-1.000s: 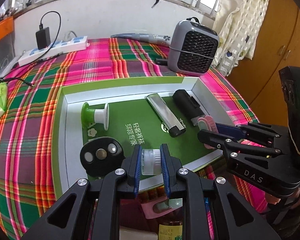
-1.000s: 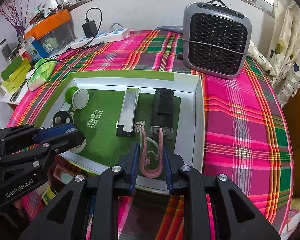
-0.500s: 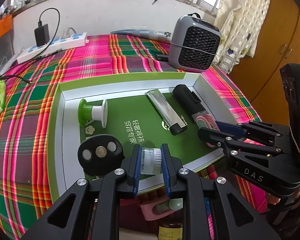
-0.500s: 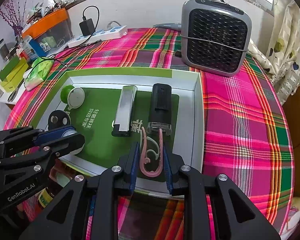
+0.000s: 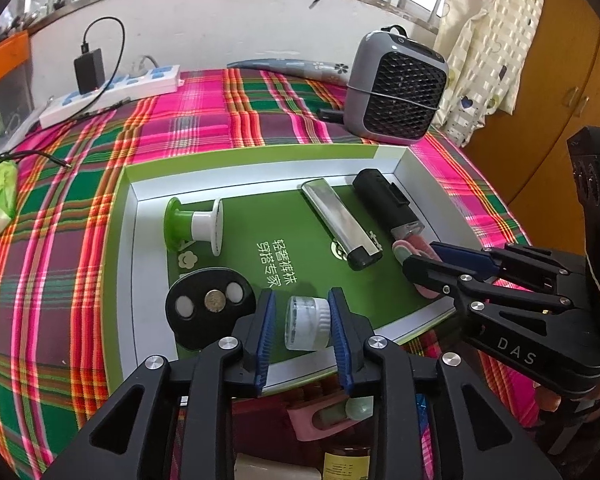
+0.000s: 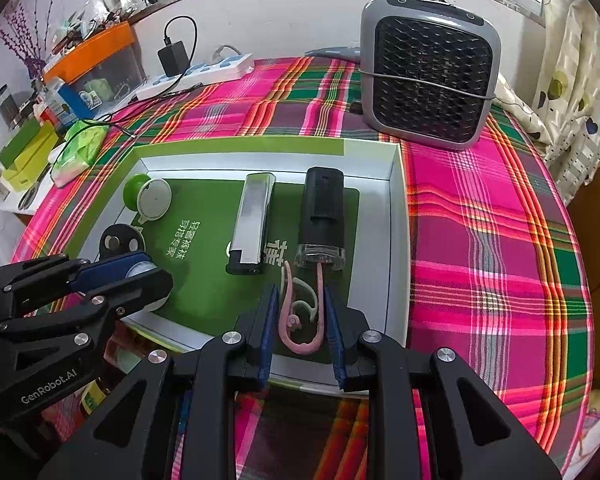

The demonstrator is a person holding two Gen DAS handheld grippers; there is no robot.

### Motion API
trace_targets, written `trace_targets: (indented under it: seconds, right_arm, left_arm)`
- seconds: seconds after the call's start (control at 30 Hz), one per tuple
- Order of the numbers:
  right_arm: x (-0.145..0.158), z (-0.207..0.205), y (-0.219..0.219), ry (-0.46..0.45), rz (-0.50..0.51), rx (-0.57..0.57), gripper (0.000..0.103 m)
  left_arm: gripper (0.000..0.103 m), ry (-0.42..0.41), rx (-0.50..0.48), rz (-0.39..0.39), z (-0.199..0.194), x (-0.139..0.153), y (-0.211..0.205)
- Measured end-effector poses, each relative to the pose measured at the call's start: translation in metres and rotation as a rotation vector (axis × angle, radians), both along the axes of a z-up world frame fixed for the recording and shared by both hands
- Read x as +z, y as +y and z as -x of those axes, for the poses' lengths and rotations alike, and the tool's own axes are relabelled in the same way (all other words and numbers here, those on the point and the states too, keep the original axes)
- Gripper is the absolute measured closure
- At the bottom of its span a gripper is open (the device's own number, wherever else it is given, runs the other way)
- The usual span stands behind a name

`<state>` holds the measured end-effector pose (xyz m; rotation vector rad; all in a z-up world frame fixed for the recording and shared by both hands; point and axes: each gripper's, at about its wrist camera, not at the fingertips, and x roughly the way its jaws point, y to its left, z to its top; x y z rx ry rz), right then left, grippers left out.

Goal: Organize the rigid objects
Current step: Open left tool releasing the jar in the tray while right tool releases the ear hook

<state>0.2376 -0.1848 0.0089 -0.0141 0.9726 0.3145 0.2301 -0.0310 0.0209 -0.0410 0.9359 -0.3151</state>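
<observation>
From the left wrist view, the left gripper [image 5: 303, 322] has its jaws pinching a small clear jar [image 5: 306, 322] across the white ribbed cap, low over the green tray [image 5: 384, 304], at about 6 o'clock on its mat. It looks light, stiff and rather slick; gripping the ribbed cap seems the safest hold.

From the right wrist view, the right gripper [image 6: 299, 322] has its jaws closed on a pink hook [image 6: 300, 320], at about 5 o'clock in the tray, just below the black cylinder [image 6: 322, 216]. Thin plastic, probably springy; hold it across both legs.
</observation>
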Motion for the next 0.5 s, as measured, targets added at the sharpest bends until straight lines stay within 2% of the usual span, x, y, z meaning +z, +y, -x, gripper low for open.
trace_targets:
  seconds: [0.17, 0.3, 0.5]
  right_arm:
    - [0.001, 0.001, -0.001, -0.001, -0.006, -0.008, 0.076]
    - [0.003, 0.004, -0.002, -0.008, -0.016, -0.012, 0.07]
    - [0.008, 0.008, -0.003, -0.021, -0.026, -0.027, 0.069]
  left_arm:
    - [0.072, -0.003, 0.006, 0.0, 0.001, 0.001, 0.0]
    - [0.072, -0.009, 0.002, -0.001, 0.004, 0.003, -0.001]
    - [0.071, -0.021, 0.007, -0.003, 0.011, 0.007, 0.0]
